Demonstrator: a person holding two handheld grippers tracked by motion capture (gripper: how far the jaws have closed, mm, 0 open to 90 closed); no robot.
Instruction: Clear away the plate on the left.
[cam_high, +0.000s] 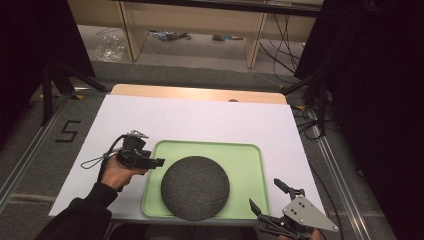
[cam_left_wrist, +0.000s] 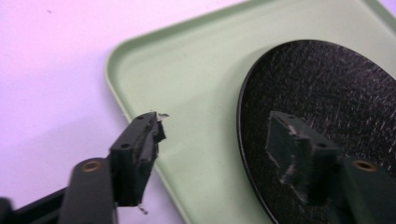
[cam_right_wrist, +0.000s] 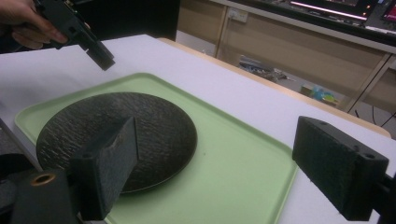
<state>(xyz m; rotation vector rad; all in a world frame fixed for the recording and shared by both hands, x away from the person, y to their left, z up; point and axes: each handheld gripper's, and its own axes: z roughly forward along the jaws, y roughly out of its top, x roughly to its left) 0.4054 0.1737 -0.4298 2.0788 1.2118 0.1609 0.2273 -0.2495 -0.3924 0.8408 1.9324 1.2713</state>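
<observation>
A dark round plate (cam_high: 195, 188) lies on a green tray (cam_high: 245, 155) at the near edge of the white surface (cam_high: 200, 117), flanked by the left gripper (cam_high: 159, 162) and right gripper (cam_high: 266, 195), fingers spread wide, holding nothing.

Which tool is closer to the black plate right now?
Left. The left tool hovers at the tray's left edge, right by the black plate's rim. The right tool sits open past the tray's near right corner.
</observation>
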